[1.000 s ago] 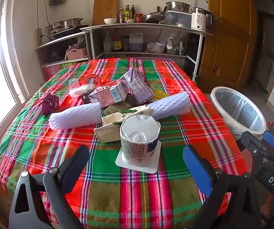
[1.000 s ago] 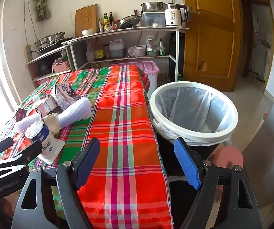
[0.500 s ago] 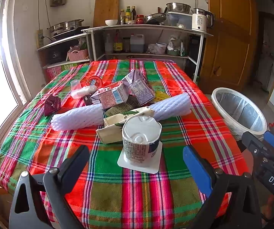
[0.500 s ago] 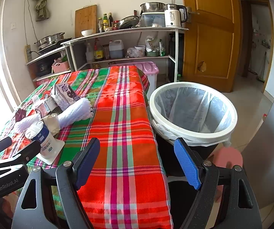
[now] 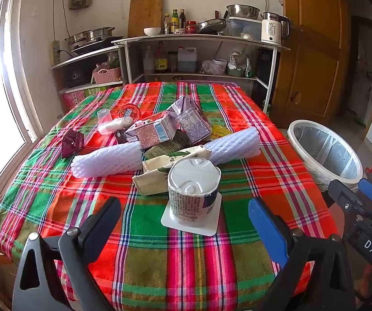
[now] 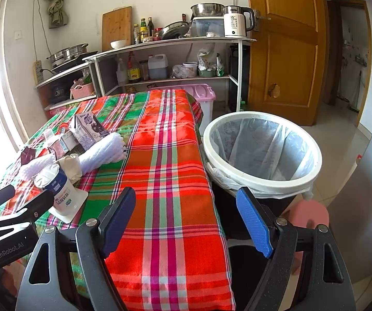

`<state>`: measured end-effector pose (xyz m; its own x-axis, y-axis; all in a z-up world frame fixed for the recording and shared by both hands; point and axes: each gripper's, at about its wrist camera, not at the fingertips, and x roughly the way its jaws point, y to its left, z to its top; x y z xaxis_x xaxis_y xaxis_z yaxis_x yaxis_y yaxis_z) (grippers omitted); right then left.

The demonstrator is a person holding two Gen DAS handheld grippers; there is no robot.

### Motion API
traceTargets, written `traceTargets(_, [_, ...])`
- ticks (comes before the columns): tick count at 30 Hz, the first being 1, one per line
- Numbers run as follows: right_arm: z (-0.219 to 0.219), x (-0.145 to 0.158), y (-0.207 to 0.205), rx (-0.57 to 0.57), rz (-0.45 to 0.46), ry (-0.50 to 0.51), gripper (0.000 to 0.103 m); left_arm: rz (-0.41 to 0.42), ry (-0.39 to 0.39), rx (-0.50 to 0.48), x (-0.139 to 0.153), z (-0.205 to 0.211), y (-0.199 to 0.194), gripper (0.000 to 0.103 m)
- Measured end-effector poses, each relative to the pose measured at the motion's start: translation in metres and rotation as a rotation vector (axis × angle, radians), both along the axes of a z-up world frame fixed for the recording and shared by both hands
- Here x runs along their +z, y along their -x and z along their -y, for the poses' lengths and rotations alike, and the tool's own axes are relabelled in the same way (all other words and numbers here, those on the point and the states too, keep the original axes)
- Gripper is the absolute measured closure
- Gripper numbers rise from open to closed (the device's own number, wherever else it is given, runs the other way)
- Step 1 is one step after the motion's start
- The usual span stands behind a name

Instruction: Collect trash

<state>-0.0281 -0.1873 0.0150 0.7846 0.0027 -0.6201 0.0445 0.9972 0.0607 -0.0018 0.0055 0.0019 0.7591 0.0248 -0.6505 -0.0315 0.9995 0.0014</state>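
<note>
One upturned white yogurt cup (image 5: 193, 189)

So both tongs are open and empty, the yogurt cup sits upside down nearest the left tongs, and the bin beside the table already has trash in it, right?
Not quite: the bin holds only its liner, with no trash visible inside, as the right wrist view shows. The rest stands: left tongs and right tongs are open and empty, and the yogurt cup sits upside down nearest the left tongs.
</note>
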Motion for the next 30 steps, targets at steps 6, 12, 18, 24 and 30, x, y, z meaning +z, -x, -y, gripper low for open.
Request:
traceTargets(6, [-0.0006,0.0,0.0,-0.001,0.001,0.0,0.023,0.0,-0.001,0.001,-0.0003,-0.0001,-0.0004,0.003])
traceTargets(12, [-0.0023,0.0003,0.0,0.0,-0.001,0.003,0.023,0.0,0.0,0.002,-0.0001,-0.0008,-0.0002,0.003])
traceTargets(18, [-0.0017,0.0003,0.0003,0.002,-0.001,0.002,0.023,-0.001,0.001,0.004,0.0002,-0.0012,-0.0002,0.003])
traceTargets(24, [-0.0018,0.0004,0.0005,0.0,0.002,0.004,0.023,0.002,0.002,0.004,0.0012,-0.0022,0.0012,0.003])
traceTargets(30, [-0.0015,0.0006,0.0004,0.001,0.001,0.003,0.023,0.002,0.001,0.005,0.0016,-0.0019,0.0019,0.003])
